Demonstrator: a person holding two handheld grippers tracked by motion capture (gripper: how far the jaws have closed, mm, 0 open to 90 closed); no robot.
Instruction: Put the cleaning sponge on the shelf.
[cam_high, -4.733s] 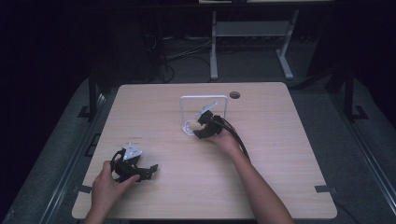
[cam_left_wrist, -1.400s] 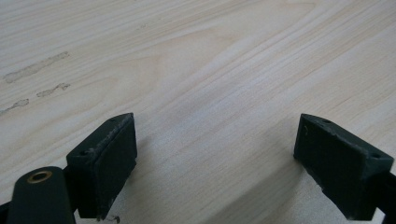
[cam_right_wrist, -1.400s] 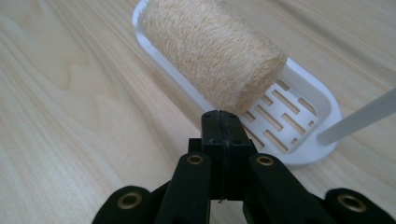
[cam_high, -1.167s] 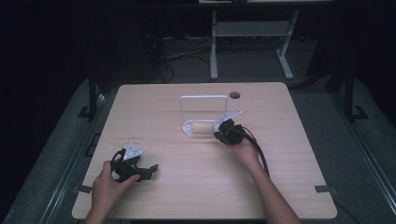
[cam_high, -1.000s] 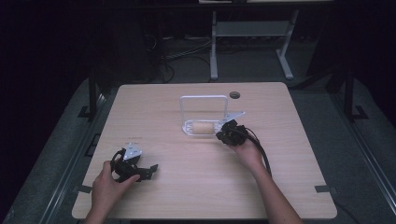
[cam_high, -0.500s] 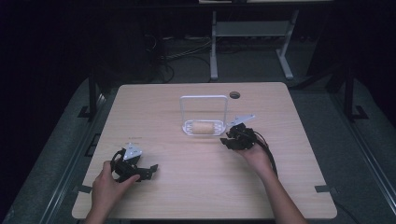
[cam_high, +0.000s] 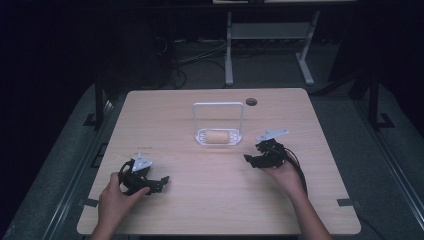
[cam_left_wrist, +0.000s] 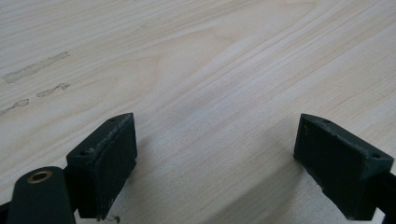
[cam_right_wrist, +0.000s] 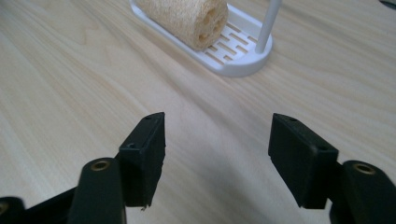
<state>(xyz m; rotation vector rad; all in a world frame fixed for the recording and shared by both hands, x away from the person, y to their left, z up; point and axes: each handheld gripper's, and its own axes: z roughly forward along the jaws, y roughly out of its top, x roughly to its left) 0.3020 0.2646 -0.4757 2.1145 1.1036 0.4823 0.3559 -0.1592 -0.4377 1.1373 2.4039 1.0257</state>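
from the high view, a tan sponge roll (cam_high: 217, 136) lies in a white rack (cam_high: 218, 106) mid table (cam_high: 210, 200). the left gripper (cam_high: 150, 183) rests low by the near left edge. the right gripper (cam_high: 256, 161) sits just right of the rack.

left gripper view: its fingers (cam_left_wrist: 105, 161) are wide apart over bare wood.

right gripper view: its fingers (cam_right_wrist: 144, 151) are apart and hold nothing, near the rack.

No text, label, brand, number or sign can be read anywhere, neither on the table nor on any object.
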